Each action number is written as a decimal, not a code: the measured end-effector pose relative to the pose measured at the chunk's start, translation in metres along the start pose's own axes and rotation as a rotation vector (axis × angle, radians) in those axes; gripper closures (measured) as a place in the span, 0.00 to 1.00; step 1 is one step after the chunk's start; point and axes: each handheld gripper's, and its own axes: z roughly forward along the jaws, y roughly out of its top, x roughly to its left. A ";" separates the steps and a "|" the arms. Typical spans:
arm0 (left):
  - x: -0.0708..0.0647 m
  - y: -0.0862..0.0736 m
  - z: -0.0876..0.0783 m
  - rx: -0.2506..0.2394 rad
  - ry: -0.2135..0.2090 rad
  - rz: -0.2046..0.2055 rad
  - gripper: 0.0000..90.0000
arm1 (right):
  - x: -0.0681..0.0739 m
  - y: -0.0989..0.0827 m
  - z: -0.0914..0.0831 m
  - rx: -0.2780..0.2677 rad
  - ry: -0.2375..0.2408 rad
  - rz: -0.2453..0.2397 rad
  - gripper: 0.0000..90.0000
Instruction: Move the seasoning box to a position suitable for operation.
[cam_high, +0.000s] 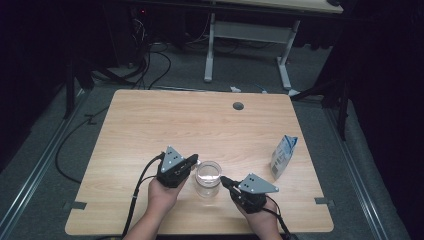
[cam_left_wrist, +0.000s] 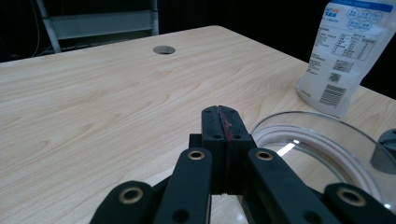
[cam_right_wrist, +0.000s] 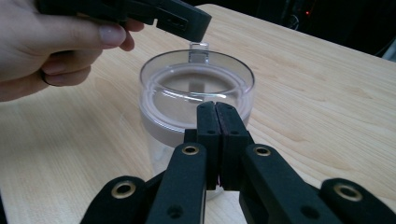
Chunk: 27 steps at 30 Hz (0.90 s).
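From the high view I have the jar (cam_high: 208, 178) standing on the table (cam_high: 150, 125) near the front edge, with my left gripper (cam_high: 192, 161) just beside its rim on one side and my right gripper (cam_high: 224, 180) just beside it on the other; a pouch (cam_high: 283, 156) stands well apart toward the right edge. I judge this to be the approach step: both tools are lined up on the jar, nothing is gripped. I count one jar, one pouch, two grippers, and one round hole (cam_high: 238, 106) in the tabletop. In the left gripper view my left gripper (cam_left_wrist: 223, 116) has its jaws pressed flat together with nothing between them, tip hanging next to the jar's (cam_left_wrist: 322, 144) clear lid rim; the pouch (cam_left_wrist: 345, 51) stands beyond it and the hole (cam_left_wrist: 164, 49) lies far back. In the right gripper view my right gripper (cam_right_wrist: 216, 114) is likewise closed tight and empty, pointing straight at the jar (cam_right_wrist: 196, 93), whose lid has a small clear tab at the far side; the left gripper's tip (cam_right_wrist: 184, 21) hovers just above that tab, with the hand (cam_right_wrist: 51, 46) carrying it alongside. Next, I reckon, one tool must spread wide enough to brace the jar's body while the other takes the tab or rim.
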 end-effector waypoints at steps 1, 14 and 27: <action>0.000 0.000 0.000 -0.002 0.000 -0.001 1.00 | -0.001 0.000 0.000 -0.002 0.003 0.004 0.99; -0.004 -0.001 0.001 -0.003 -0.009 0.009 1.00 | -0.007 -0.006 0.002 0.019 -0.015 0.014 0.98; -0.004 -0.001 0.000 -0.006 0.007 0.015 1.00 | -0.009 -0.006 0.001 0.021 -0.020 0.017 0.98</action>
